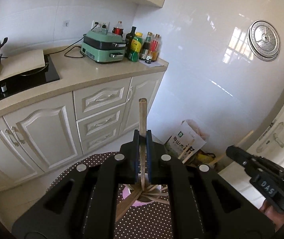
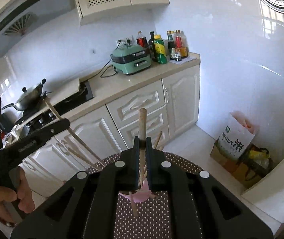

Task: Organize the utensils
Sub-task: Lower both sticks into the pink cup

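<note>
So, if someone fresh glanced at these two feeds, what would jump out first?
Each gripper's jaws are clamped on a single upright chopstick: the left gripper and the right gripper. Both hang over a pink cup bristling with chopsticks on a polka-dot table. Behind, a mint-green cooker stands on the counter beside sauce bottles.

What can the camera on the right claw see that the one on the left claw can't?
Only the right-claw camera shows the range hood, the whole wok and the person's hand gripping the left claw's handle. Only the left-claw camera shows the door handle and the whole round metal steamer rack on the wall. Both show a claw shut on a chopstick above the pink cup, the green cooker, the bottles and the rice bag.
</note>
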Tool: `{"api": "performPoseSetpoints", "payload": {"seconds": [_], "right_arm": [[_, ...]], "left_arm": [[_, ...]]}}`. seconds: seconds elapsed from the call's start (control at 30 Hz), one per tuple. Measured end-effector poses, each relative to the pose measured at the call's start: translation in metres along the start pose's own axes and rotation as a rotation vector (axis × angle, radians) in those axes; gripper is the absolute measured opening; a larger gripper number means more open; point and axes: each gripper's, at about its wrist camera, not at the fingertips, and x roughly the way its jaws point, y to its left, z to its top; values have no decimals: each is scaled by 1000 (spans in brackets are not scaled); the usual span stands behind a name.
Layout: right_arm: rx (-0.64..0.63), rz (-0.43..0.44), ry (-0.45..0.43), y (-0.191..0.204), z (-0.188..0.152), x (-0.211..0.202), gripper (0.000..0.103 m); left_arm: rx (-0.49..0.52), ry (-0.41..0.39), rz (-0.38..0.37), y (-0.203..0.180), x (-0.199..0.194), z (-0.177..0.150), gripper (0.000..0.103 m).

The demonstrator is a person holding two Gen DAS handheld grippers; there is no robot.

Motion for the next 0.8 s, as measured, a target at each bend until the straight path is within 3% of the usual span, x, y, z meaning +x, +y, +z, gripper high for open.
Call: {"api": "performPoseSetpoints", "payload": {"seconds": [0.23,0.5,0.8], "right_arm": [[-3,25,-19,0,4,2,5],[-47,15,55,5,-6,20,5],[-86,17,151,15,-30,38,5]], "left_arm": [[4,30,24,3,20,-7,6],[12,104,27,5,37,-21,7],[28,252,15,3,55,-48,8]]}}
